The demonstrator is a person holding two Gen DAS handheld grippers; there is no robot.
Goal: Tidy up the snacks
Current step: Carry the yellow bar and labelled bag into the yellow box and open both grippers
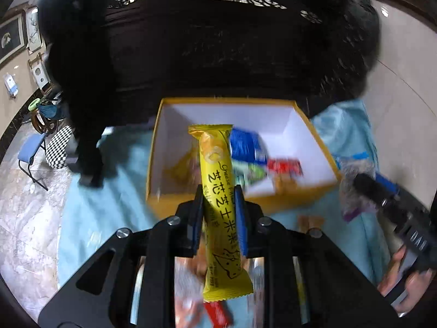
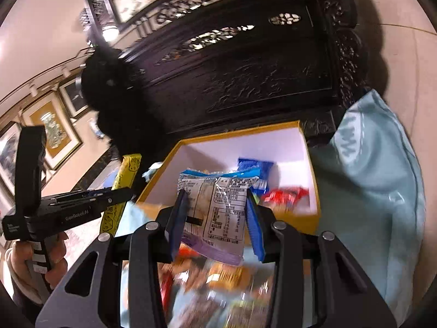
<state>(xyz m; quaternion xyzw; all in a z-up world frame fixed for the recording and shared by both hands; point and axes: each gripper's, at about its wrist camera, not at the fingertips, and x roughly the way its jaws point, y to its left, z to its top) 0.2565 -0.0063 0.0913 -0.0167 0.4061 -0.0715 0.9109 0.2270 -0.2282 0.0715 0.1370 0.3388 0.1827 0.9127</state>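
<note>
My left gripper [image 1: 220, 191] is shut on a long yellow cheese snack bar [image 1: 220, 191], held upright just before the near wall of a yellow box [image 1: 314, 194] with white inside. Blue, red and green snack packets [image 1: 247, 147] lie in the box. My right gripper [image 2: 215, 199] is shut on a clear snack packet with a printed label [image 2: 218, 205], held above the near rim of the same box [image 2: 311, 221]. The left gripper and its yellow bar [image 2: 120, 191] show at the left of the right wrist view. The right gripper [image 1: 382, 199] shows at the right of the left wrist view.
The box sits on a light blue cloth [image 1: 114, 207] over a table. Several loose snack packets [image 2: 224, 276] lie blurred on the cloth below both grippers. A dark carved wooden cabinet [image 2: 259, 76] stands right behind the box. A blue chair [image 1: 31, 150] stands on the floor at left.
</note>
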